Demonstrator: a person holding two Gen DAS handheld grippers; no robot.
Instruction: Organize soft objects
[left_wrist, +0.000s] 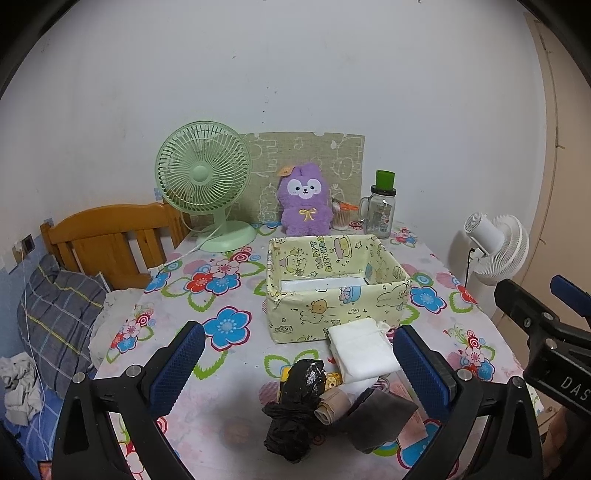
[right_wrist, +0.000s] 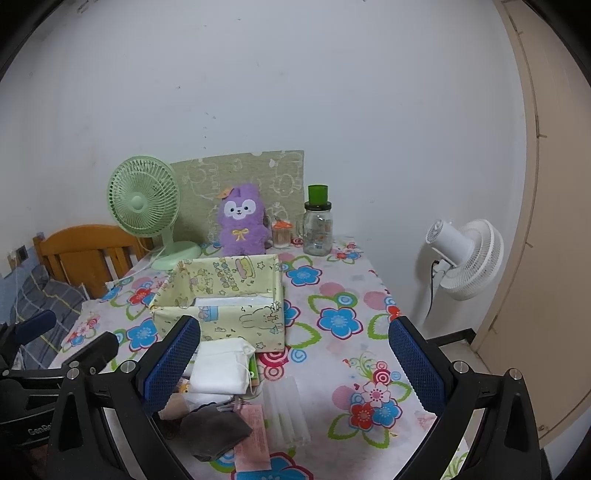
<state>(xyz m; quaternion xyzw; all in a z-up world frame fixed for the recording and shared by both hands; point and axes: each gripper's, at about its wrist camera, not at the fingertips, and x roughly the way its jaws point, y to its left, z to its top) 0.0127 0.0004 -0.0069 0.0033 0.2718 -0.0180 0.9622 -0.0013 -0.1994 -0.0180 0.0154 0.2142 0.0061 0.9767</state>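
Both grippers, left (left_wrist: 299, 365) and right (right_wrist: 293, 365), hang spread wide and empty over the table's (right_wrist: 332, 398) near edge. The soft pile (left_wrist: 332, 391) lies unsorted before the box (left_wrist: 332, 291), which looks nearly empty: barely begun.

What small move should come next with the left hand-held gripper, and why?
Probably lower the left hand-held gripper, open and empty, onto the crumpled black plastic bag lying between its fingers; the yellow cartoon-print fabric box behind the pile looks nearly empty.
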